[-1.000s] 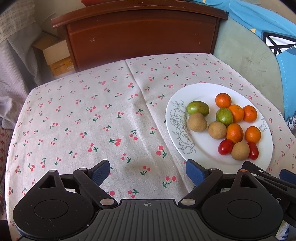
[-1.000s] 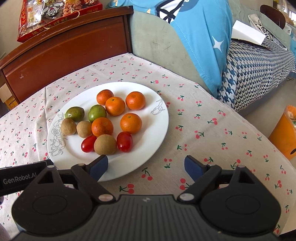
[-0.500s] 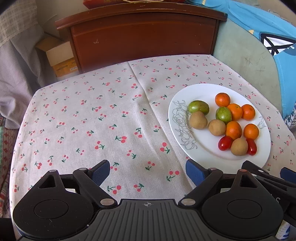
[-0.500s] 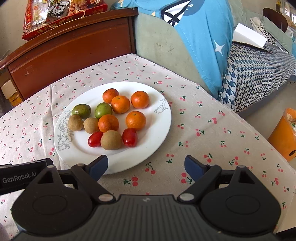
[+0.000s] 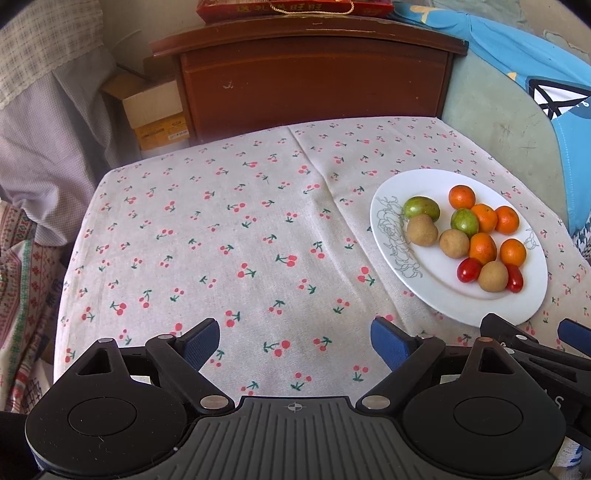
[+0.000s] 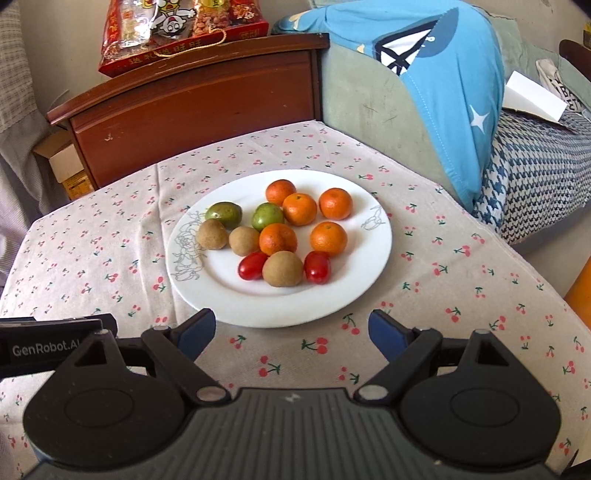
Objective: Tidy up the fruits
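Note:
A white plate [image 6: 362, 266] [image 5: 454, 301] sits on a cherry-print tablecloth [image 5: 229, 236]. It holds several orange mandarins [image 6: 299, 208] [image 5: 484, 218], two green fruits [image 6: 223, 215] [image 5: 421, 208], three brown round fruits [image 6: 282, 268] [image 5: 493, 276] and two red cherry tomatoes [image 6: 317, 267] [image 5: 469, 269]. My right gripper [image 6: 291, 330] is open and empty, just short of the plate's near rim. My left gripper [image 5: 295, 341] is open and empty over bare cloth, left of the plate. The right gripper's black body [image 5: 535, 354] shows at the lower right of the left wrist view.
A dark wooden cabinet [image 6: 199, 110] stands behind the table with a red snack box [image 6: 177, 33] on top. A sofa with a blue cloth [image 6: 443, 92] flanks the right side. Cardboard boxes [image 5: 155, 110] and hanging fabric [image 5: 48, 122] lie at the left.
Both grippers have drawn back from the table, so the plate and cloth look smaller and farther off, and more of the cabinet and room shows. Both stay open.

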Available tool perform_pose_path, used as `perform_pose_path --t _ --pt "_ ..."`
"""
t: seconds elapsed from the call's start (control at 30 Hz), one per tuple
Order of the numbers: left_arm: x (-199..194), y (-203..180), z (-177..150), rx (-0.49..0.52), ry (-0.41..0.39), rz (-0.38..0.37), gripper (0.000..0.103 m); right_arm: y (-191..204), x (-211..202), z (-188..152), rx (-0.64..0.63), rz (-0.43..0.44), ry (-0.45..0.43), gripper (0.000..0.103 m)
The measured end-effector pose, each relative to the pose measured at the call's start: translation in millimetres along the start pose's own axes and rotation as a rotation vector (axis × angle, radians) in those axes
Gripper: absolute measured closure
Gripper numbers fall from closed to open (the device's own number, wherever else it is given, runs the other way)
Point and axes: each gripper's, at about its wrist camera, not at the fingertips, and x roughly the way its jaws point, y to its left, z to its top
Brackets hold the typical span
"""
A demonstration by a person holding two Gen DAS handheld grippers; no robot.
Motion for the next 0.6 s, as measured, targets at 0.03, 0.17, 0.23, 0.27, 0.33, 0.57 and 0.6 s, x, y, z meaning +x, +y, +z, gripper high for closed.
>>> perform_pose_path --t 0.03,0.17,0.23,0.27,0.33,0.57,0.6 --pt "-0.9 3.1 -2.0 -0.002 0.0 0.006 0.012 2.5 -0.4 -1.8 -0.008 0.011 -0.004 0.013" --pt "-5.0 14.7 -9.4 -0.011 -0.003 0.03 0.012 14.8 0.3 -11.7 -0.049 0.053 0.003 0.013" --pt "-6.8 20.6 -12.0 -0.019 -0.004 0.039 0.012 19.6 0.7 -17.2 -0.058 0.069 0.008 0.013" --pt "-7.8 23.5 -13.2 -0.023 -0.004 0.04 0.012 21.7 0.8 -19.4 -0.062 0.076 0.007 0.013" --pt "-9.4 29.7 -15.5 -0.033 -0.005 0.043 0.012 27.7 0.7 -26.1 -0.082 0.109 0.009 0.012" --pt "-10.2 47.9 -22.6 -0.06 0.001 0.051 0.012 56.3 4.8 -46.6 -0.21 0.137 0.01 0.005" --pt "-10.0 49.4 -23.1 -0.062 0.002 0.053 0.012 59.6 4.9 -48.5 -0.225 0.144 0.004 0.004"
